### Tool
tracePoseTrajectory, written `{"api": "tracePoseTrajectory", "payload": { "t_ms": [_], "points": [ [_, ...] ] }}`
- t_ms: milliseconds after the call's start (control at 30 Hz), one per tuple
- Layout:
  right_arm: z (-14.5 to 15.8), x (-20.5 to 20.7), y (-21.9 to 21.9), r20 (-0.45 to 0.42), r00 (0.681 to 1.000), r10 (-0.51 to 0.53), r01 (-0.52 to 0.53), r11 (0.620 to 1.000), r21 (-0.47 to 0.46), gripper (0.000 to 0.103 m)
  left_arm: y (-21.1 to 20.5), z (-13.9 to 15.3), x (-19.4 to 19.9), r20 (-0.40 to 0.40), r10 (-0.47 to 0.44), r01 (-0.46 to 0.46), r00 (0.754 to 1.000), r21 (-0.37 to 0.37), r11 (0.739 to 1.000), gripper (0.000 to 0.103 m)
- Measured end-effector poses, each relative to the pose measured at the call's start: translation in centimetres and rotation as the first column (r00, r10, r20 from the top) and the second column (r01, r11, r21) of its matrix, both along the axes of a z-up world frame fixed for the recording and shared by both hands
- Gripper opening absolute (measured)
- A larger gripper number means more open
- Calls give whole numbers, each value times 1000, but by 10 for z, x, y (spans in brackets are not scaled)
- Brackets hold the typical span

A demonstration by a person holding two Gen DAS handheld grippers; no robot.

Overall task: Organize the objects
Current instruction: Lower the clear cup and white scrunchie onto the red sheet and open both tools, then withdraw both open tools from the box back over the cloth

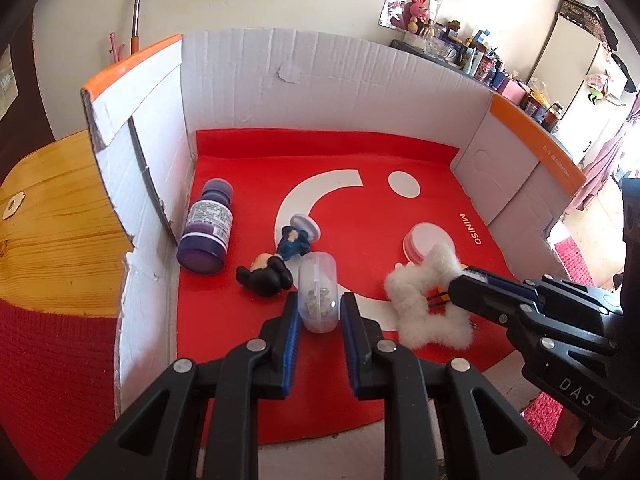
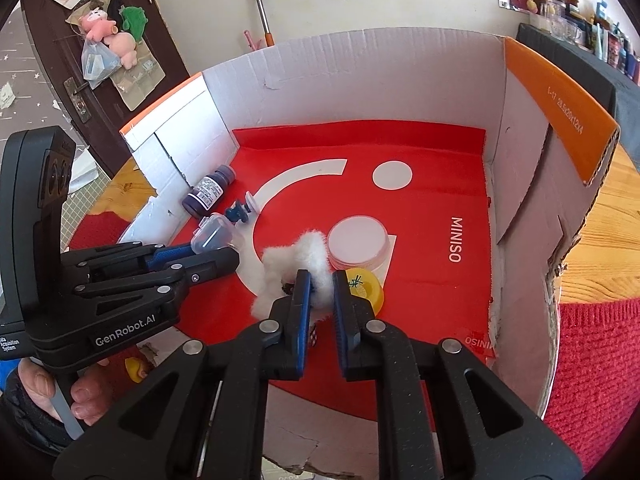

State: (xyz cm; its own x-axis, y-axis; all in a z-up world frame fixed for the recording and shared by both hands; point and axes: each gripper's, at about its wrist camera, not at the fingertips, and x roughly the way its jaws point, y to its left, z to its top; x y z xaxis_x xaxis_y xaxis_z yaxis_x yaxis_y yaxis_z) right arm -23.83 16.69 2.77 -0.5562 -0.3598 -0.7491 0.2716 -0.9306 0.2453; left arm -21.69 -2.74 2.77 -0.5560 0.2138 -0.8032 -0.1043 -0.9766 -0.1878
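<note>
Both grippers work inside the cardboard box point(image 1: 320, 80) on its red liner. The left gripper point(image 1: 319, 312) has its fingers narrow around the clear capsule point(image 1: 318, 296) — long axis running away along the fingers, pads at its sides; whether they press cannot be told. The right gripper point(image 2: 320, 292) pinches the white fluffy star point(image 2: 296, 268), right of the capsule. The yellow disc point(image 2: 366, 288) is half hidden behind the right finger; a small checkered item under the star is unreadable. The purple bottle point(image 1: 208, 232) lies by the left wall.
</note>
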Motion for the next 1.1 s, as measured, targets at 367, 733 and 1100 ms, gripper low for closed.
{"api": "tracePoseTrajectory", "payload": {
  "t_ms": [367,733,1100],
  "points": [
    [1,2,-6,-11,1000,6,-6,999,35,14,-3,4,3,-19,11,-12,1000,-9,1000,41],
    [2,9,-7,-19,1000,4,-3,999,50,25,-4,8,8,-32,13,-13,999,-10,1000,46],
    [3,14,-6,-18,1000,1,0,999,53,30,-1,10,12,-39,14,-15,999,-12,1000,52]
  ]
}}
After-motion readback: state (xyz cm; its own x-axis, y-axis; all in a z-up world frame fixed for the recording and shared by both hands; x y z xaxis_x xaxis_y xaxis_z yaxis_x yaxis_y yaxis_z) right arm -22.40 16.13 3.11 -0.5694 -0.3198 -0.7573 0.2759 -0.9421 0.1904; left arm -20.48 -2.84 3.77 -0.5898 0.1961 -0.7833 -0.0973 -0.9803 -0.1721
